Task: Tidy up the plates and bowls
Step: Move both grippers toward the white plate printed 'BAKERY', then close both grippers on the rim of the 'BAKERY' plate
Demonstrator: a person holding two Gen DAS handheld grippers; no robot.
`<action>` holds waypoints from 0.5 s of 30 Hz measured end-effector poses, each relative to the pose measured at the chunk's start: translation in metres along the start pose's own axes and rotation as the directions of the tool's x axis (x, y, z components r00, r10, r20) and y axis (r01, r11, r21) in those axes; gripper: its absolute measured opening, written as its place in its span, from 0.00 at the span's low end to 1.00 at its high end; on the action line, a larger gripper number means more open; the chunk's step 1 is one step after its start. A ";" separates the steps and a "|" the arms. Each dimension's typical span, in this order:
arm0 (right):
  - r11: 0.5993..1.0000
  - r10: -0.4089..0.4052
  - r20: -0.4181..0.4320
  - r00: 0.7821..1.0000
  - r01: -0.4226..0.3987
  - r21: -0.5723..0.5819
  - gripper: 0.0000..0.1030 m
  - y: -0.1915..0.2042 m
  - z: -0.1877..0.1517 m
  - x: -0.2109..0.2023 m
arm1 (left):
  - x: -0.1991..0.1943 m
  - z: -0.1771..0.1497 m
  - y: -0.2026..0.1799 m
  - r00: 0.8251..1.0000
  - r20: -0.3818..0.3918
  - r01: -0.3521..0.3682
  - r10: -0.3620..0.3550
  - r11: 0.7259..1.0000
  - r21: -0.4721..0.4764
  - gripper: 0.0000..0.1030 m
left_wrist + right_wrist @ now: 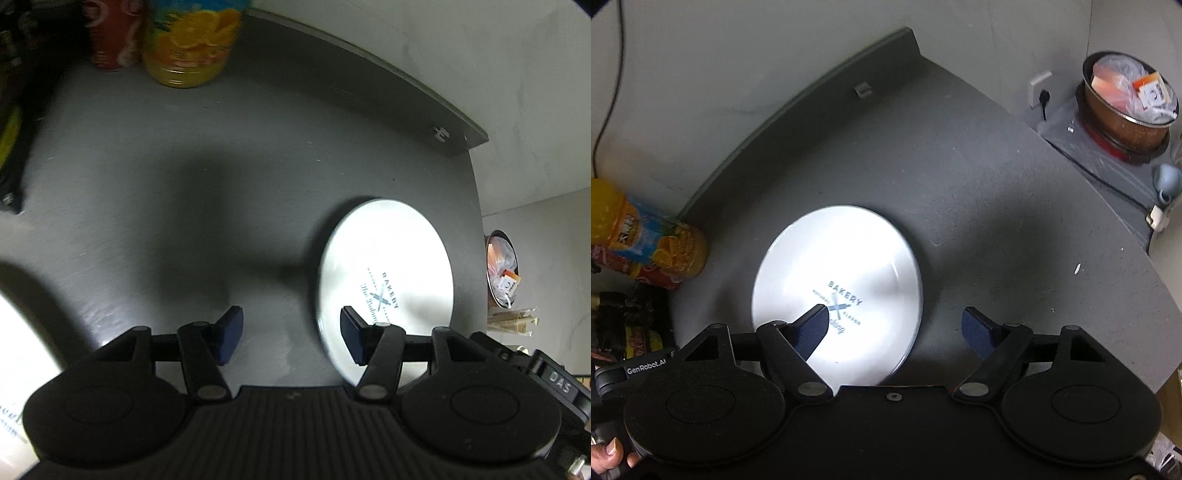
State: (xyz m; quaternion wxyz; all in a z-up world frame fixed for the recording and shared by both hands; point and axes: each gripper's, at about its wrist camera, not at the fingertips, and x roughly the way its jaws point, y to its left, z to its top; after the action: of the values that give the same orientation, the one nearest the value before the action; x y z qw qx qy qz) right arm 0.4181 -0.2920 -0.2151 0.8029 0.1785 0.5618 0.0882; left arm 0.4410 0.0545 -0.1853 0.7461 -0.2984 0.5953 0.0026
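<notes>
Left wrist view first: the left gripper (288, 334) hangs over the dark grey table (184, 184) with its blue-padded jaws spread wide and nothing between them. Just off its right finger, partly tucked under that pad, lies a white plate (388, 266) printed with "BAKERY", flat on the tabletop near the table's right edge. Off to the gripper's left, a second white dish (18, 350) peeks in at the frame edge, overexposed and hard to read. Far ahead and to the left stand an orange-labelled bottle (192, 44) and a red can (110, 33), side by side against the wall. Over to the right wrist view: the right gripper (895, 328) is also wide apart and empty, its left finger hovering above the plate (842, 258) while its right finger sits over bare table (997, 221). The plate lies ahead and left of centre between those fingers. Beyond the table's right corner, a copper-coloured pot (1123, 110) stuffed with plastic bags sits on a separate surface. At bottom left, fingertips of a hand (609, 454) show at the frame edge.
</notes>
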 end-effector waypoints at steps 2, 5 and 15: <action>1.000 -0.005 -0.027 1.000 0.004 -0.018 0.76 0.000 0.002 0.007 | 0.007 0.003 -0.003 1.000 -0.016 0.007 -0.007 1.000 0.009 0.54; 0.998 -0.017 -0.052 0.998 0.014 -0.062 0.75 0.002 0.005 0.015 | 0.019 0.008 -0.008 0.999 -0.035 0.007 -0.006 1.000 0.020 0.54; 0.998 -0.032 -0.111 0.993 0.024 -0.065 0.67 -0.009 0.018 0.042 | 0.047 0.011 -0.016 0.997 -0.079 0.013 -0.009 0.999 0.044 0.54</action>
State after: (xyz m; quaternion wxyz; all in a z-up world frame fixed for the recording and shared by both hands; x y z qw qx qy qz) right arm 0.4493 -0.2896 -0.2501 0.7765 0.1399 0.6055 0.1045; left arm 0.4699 0.0298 -0.2193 0.7284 -0.2850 0.6225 -0.0266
